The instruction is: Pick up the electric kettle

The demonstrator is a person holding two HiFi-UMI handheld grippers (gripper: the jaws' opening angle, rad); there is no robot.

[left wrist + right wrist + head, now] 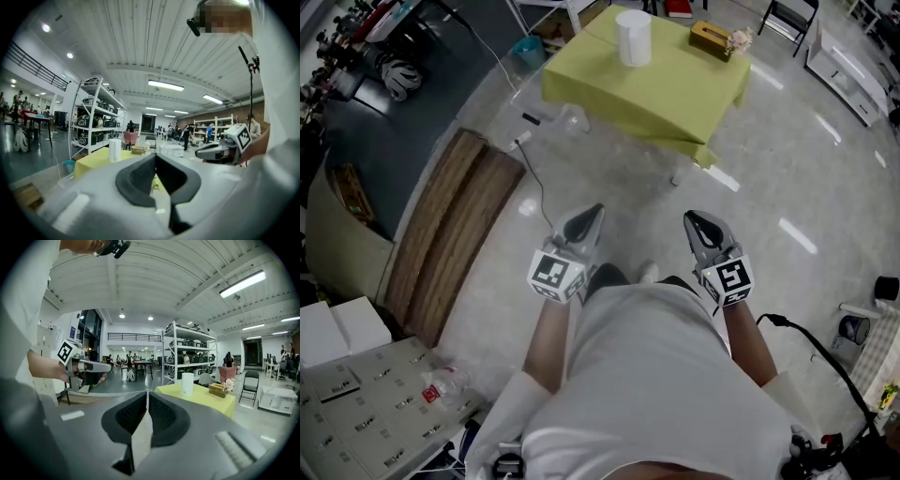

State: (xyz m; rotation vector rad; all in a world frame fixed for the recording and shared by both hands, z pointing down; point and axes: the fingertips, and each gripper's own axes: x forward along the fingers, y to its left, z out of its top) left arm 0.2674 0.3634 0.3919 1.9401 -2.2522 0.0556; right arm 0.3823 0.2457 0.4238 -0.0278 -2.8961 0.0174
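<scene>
Head view: left gripper (589,219) and right gripper (697,223), jaws together, empty, held side by side, likely for approach; white cylindrical electric kettle (633,37) well ahead of both, upright on yellow-green clothed table (675,98)

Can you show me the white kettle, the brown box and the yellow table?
white kettle (633,39): head view, on the middle of its side.
brown box (710,39): head view, on its top face.
yellow table (670,98): head view, on the bare cloth near the front edge.
</scene>
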